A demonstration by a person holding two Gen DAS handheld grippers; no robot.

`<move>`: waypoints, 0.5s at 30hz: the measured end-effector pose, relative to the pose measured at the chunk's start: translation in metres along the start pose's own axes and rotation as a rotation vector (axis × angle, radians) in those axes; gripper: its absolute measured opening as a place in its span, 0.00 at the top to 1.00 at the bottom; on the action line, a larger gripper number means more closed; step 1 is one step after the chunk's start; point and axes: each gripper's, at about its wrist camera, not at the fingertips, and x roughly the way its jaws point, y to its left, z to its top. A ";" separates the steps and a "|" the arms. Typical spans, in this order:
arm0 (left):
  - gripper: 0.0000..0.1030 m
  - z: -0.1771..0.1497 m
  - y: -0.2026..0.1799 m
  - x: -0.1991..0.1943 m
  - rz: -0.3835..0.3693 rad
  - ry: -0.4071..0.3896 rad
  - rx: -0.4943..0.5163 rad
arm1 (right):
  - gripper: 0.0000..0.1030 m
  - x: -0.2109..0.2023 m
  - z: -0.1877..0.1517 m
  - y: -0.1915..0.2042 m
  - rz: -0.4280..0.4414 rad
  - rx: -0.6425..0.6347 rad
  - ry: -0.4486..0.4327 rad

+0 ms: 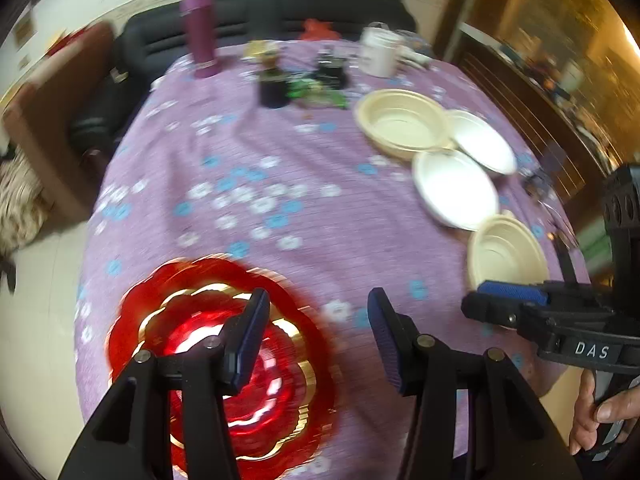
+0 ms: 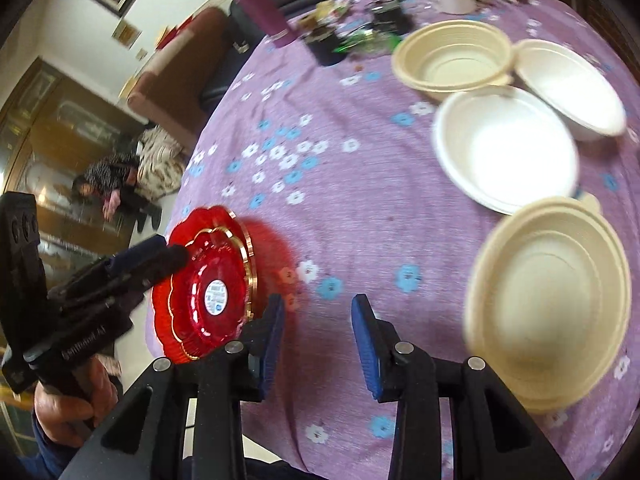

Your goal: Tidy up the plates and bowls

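Note:
Red gold-rimmed plates [image 1: 224, 340] [image 2: 208, 284] lie stacked at the near left of the purple flowered table. My left gripper [image 1: 316, 336] is open just above them, its left finger over the stack; it also shows in the right wrist view [image 2: 160, 256] at the plates' rim. My right gripper [image 2: 318, 344] is open and empty over bare cloth; it also shows in the left wrist view [image 1: 508, 304]. A cream bowl [image 2: 548, 304] [image 1: 508, 252] sits near right. Two white bowls [image 2: 504, 148] [image 2: 568, 84] and another cream bowl [image 2: 452, 56] [image 1: 400, 122] lie beyond.
At the table's far side stand a purple flask [image 1: 200, 28], a white cup [image 1: 378, 52], dark jars [image 1: 274, 86] and small clutter. A dark sofa [image 1: 260, 12] is behind. A wooden cabinet [image 1: 560, 60] is right. A person sits on the floor [image 2: 116, 184].

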 end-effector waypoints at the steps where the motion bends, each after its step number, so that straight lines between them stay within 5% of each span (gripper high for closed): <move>1: 0.51 0.005 -0.012 0.000 -0.015 0.000 0.026 | 0.63 -0.005 -0.001 -0.004 0.000 0.010 -0.012; 15: 0.46 0.052 -0.121 -0.002 -0.125 0.001 0.260 | 0.60 -0.101 -0.019 -0.075 -0.019 0.206 -0.251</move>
